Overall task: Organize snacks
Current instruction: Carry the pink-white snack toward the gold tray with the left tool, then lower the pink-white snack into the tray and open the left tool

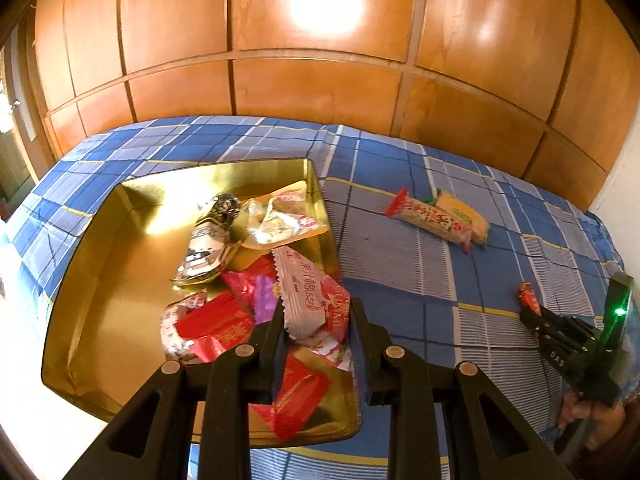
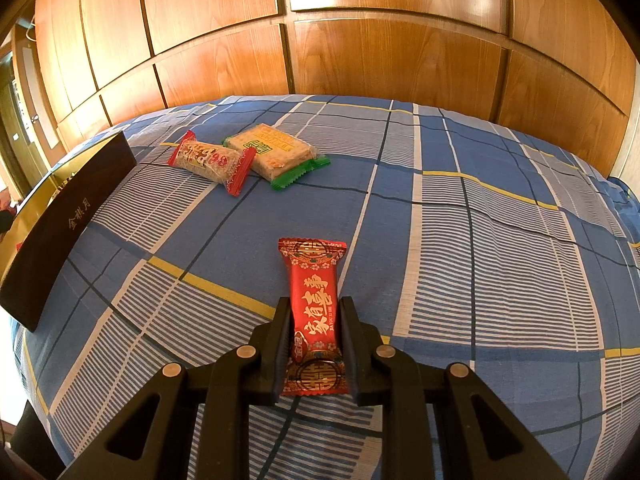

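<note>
Right gripper (image 2: 314, 344) pinches red snack (image 2: 314, 312) — left view barely shows.

Open bedspread (image 2: 500, 240) lies right of the two far snack packets (image 2: 248, 158); the dark box wall (image 2: 68, 216) blocks the left, wood panels (image 2: 400, 60) behind.

Glossy gold tray (image 1: 100, 264), woven checked bedsheet (image 2: 480, 240), polished wood panels (image 2: 380, 52).

I am seeing one gold box (image 1: 92, 264), two packets lying far left on my bedspread (image 2: 500, 248), and one red bar (image 2: 314, 312) sitting between my right jaws.
</note>
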`<move>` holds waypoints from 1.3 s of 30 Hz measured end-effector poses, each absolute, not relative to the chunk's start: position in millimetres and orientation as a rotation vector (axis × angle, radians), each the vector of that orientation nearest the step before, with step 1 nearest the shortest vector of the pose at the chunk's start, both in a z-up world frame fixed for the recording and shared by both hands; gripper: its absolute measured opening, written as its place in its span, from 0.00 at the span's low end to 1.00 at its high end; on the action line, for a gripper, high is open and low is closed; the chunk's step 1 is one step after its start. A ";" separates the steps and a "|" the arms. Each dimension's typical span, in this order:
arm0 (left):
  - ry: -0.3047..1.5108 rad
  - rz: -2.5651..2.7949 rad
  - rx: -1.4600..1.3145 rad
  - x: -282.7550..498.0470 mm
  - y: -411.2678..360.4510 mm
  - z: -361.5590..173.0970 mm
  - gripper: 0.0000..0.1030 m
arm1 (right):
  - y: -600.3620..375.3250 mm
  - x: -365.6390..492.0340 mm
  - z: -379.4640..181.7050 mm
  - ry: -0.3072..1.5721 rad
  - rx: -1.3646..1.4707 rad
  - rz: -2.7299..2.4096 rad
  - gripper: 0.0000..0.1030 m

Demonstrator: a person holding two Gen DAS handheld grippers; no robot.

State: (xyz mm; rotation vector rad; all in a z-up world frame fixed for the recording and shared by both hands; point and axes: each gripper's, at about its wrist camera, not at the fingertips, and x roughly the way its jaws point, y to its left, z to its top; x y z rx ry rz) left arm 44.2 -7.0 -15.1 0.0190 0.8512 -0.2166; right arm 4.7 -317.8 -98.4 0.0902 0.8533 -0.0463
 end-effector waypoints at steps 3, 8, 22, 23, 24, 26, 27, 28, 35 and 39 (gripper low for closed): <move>0.858 -0.197 0.013 44.7 2.3 -17.3 0.27 | -317.9 4.8 -98.3 0.853 0.091 -0.046 0.23; 0.872 -0.150 -0.035 47.6 29.8 -18.3 0.27 | -317.9 4.8 -98.0 0.851 0.092 -0.047 0.23; 0.915 0.007 -0.237 46.1 120.3 -29.9 0.27 | -318.4 4.1 -98.1 0.845 0.099 -0.046 0.23; 0.919 0.000 -0.240 46.4 119.4 -31.7 0.27 | -318.4 3.8 -98.1 0.845 0.100 -0.046 0.23; 0.923 -0.005 -0.241 46.6 117.8 -33.0 0.27 | -318.3 3.6 -98.1 0.844 0.100 -0.046 0.23; 0.934 -0.025 -0.239 47.4 110.6 -36.5 0.27 | -318.0 3.8 -98.0 0.845 0.099 -0.047 0.23; 0.937 -0.031 -0.235 47.2 107.7 -37.9 0.27 | -318.0 3.8 -98.0 0.845 0.099 -0.048 0.23; 0.943 -0.038 -0.232 47.4 104.6 -39.6 0.27 | -318.1 3.9 -98.1 0.845 0.098 -0.047 0.23; 0.988 -0.058 -0.234 50.4 95.4 -55.0 0.31 | -318.4 3.8 -98.2 0.844 0.098 -0.048 0.23; 0.984 -0.045 -0.242 48.4 97.4 -56.2 0.44 | -318.3 3.8 -98.4 0.844 0.098 -0.048 0.23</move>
